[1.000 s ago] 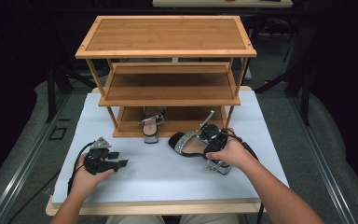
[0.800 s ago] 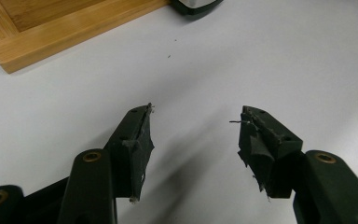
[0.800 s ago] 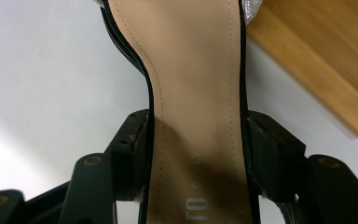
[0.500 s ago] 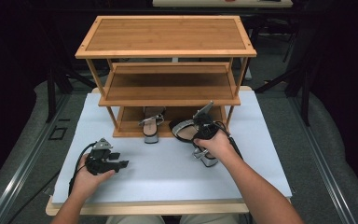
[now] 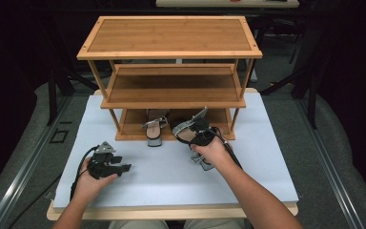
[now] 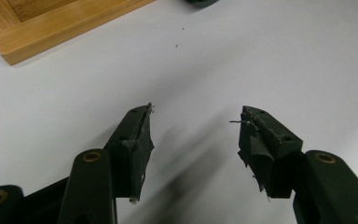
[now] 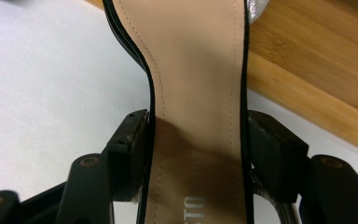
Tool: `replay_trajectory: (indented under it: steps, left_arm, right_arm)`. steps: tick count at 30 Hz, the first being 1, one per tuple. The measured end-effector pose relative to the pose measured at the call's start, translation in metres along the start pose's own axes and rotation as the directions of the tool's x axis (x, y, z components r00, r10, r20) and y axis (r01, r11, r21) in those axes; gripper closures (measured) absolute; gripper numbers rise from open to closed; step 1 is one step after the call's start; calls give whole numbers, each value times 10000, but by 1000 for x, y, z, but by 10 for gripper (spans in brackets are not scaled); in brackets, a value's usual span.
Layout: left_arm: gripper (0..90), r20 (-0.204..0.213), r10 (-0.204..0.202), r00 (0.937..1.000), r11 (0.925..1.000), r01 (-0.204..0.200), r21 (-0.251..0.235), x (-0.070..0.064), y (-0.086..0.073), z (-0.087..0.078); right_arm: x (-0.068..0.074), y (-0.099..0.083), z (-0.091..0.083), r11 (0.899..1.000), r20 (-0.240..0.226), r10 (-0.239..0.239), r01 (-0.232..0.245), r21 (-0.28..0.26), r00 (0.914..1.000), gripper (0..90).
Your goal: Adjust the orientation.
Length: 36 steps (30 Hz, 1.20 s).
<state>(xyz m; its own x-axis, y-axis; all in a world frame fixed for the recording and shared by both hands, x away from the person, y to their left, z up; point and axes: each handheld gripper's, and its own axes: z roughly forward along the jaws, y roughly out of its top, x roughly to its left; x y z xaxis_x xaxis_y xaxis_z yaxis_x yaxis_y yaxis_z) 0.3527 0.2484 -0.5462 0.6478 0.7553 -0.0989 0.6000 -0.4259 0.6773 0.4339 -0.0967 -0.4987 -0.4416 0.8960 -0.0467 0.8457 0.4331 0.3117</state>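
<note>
A three-tier wooden shoe rack (image 5: 171,90) stands at the back of the white table (image 5: 162,176). One silver-strapped sandal (image 5: 155,128) rests on its bottom shelf, heel toward me. My right gripper (image 5: 198,136) is shut on a second sandal (image 5: 187,130), held at the front edge of that shelf beside the first. In the right gripper view the two jaws press both sides of the tan insole (image 7: 196,93) over the rack's wooden edge (image 7: 317,79). My left gripper (image 5: 124,168) lies low on the table at the front left, open and with nothing between its fingers (image 6: 135,140).
The rack's middle shelf (image 5: 171,88) and top shelf (image 5: 169,36) are bare. A corner of the rack's base (image 6: 51,23) appears in the left gripper view. Dark floor and metal stands surround the table.
My right gripper has carried the second sandal from the table's right middle forward and leftward to the rack's bottom shelf edge. The left gripper has stayed put.
</note>
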Motion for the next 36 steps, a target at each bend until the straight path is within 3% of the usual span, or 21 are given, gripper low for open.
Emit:
replay_trajectory:
  steps: [1, 2, 3, 5, 6, 8, 11, 12, 15, 16, 20, 23, 25, 30, 33, 36]
  left_arm:
    - [438, -11, -9, 10000, 10000, 9, -6, 0, 0, 0]
    - [438, -29, -3, 10000, 10000, 3, -16, 0, 0, 0]
    - [439, -46, -5, 10000, 10000, 5, -15, 0, 0, 0]
    - [438, -98, -58, 9999, 10000, 58, -23, 1, 0, 1]
    - [438, -104, -61, 9999, 10000, 61, -5, 1, 0, 0]
    - [438, -131, -73, 9999, 10000, 73, -12, 1, 0, 0]
    - [438, -134, -143, 9998, 9999, 142, -84, 1, 0, -1]
    - [438, -155, -166, 9997, 9998, 164, -132, 1, -1, -1]
    - [439, -163, -149, 9998, 9999, 148, -80, 2, -1, -1]
    - [438, -167, -153, 9997, 9999, 152, -68, 2, -1, -1]
    - [438, -163, -128, 9998, 9999, 127, -72, 3, -1, -1]
    - [438, -141, -188, 9997, 9998, 187, -64, 2, -1, 0]
    - [439, -126, -163, 9998, 9999, 163, -25, 1, 0, 0]
    - [438, -53, -242, 9997, 9996, 242, -114, 1, 0, 0]
    - [438, -102, -248, 9996, 9997, 248, -58, 1, -1, 0]
    - [439, -99, -257, 9996, 9996, 256, -84, 2, -1, -1]
  right_arm:
    - [0, -1, -2, 9999, 68, 56, -56, -144, 10000, 401]
    - [-2, -3, -2, 9983, -512, 57, -86, -570, 9987, 405]
    - [-3, -4, -4, 9981, -631, -37, -2, -617, 9980, 405]
    - [-2, -6, -9, 9974, -251, -173, 155, -705, 9995, 401]
    - [-3, -6, -13, 9970, -302, -165, 142, -760, 9994, 417]
    - [-6, -7, -24, 9957, -852, 118, -196, -908, 9963, 422]
    - [-11, -9, -42, 9942, -1336, 39, -182, -1059, 9910, 419]
    - [-13, -10, -48, 9949, -1488, -92, -59, -1009, 9888, 420]
    - [-18, -18, -68, 9871, -1712, -638, 370, -1555, 9832, 429]
    - [-20, -21, -74, 9822, -1932, -991, 647, -1766, 9761, 427]
    - [-30, -38, -88, 9645, -1852, -1834, 1402, -2239, 9654, 440]
    - [-39, -53, -88, 9557, -1731, -2147, 1702, -2402, 9612, 447]
    - [-45, -63, -85, 9533, -1506, -2218, 1818, -2412, 9634, 453]
    - [-57, -88, -73, 9510, -1661, -2276, 1823, -2499, 9595, 458]
    - [-59, -101, -61, 9485, -1563, -2469, 2055, -2410, 9563, 444]
    - [-57, -112, -46, 9441, -1758, -2673, 2210, -2445, 9474, 406]
